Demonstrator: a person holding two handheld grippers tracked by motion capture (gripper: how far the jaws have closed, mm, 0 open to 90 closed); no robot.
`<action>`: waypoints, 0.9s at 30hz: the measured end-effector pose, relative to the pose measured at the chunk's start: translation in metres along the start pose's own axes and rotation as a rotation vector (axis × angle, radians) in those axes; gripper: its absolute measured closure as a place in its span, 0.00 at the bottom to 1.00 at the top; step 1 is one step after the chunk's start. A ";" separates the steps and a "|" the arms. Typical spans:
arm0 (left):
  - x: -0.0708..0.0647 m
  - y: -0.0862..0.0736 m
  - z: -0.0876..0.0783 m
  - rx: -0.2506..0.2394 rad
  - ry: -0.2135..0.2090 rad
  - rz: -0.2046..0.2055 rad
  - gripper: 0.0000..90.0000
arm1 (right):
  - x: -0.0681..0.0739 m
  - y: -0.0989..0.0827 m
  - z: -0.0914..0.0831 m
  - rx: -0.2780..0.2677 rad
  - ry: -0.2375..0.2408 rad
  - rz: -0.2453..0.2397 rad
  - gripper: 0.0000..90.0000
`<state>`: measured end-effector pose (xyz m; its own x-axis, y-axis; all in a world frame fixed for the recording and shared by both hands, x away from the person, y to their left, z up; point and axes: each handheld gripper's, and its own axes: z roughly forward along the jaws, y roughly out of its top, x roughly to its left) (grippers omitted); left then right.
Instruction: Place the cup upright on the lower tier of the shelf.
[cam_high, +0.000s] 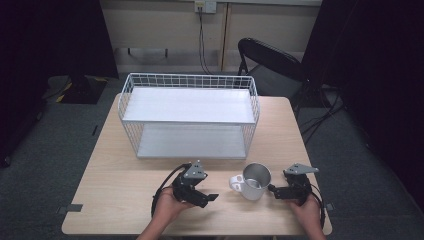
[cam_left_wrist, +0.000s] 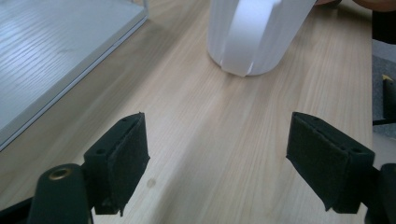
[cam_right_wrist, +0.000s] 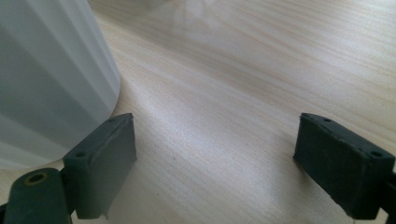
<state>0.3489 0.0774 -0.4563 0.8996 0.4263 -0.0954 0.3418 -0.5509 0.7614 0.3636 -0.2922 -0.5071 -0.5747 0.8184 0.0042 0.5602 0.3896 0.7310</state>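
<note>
white mug (cam_high: 252, 182) upright on wooden table (cam_high: 115, 195), in front of wire shelf rack (cam_high: 190, 115), handle toward left gripper (cam_high: 210, 196). left gripper near handle, jaws released, nothing between. right gripper (cam_high: 272, 189) just beside mug's other side, jaws apart, gripping nothing.

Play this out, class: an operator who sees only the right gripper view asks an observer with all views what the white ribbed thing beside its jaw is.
Observer: A white mug, upright on the table, metal inside.
Operator: Where is its handle?
Observer: The handle faces the left tool, away from the right tool.
Operator: Is the left tool holding anything?
Observer: No, it is open with only bare table between its jaws.
</note>
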 end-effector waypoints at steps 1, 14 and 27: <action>0.000 0.000 0.000 0.000 0.000 0.000 0.23 | 0.000 0.000 0.000 0.000 0.000 0.000 0.13; -0.001 0.018 0.014 -0.021 -0.027 0.017 0.24 | 0.000 0.000 0.000 0.000 0.001 0.000 0.13; -0.004 0.033 0.029 -0.021 -0.069 0.047 0.36 | 0.000 0.000 0.000 -0.001 0.001 -0.001 0.13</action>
<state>0.3647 0.0371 -0.4492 0.9314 0.3492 -0.1029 0.2937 -0.5538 0.7791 0.3633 -0.2924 -0.5071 -0.5756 0.8178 0.0041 0.5593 0.3900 0.7315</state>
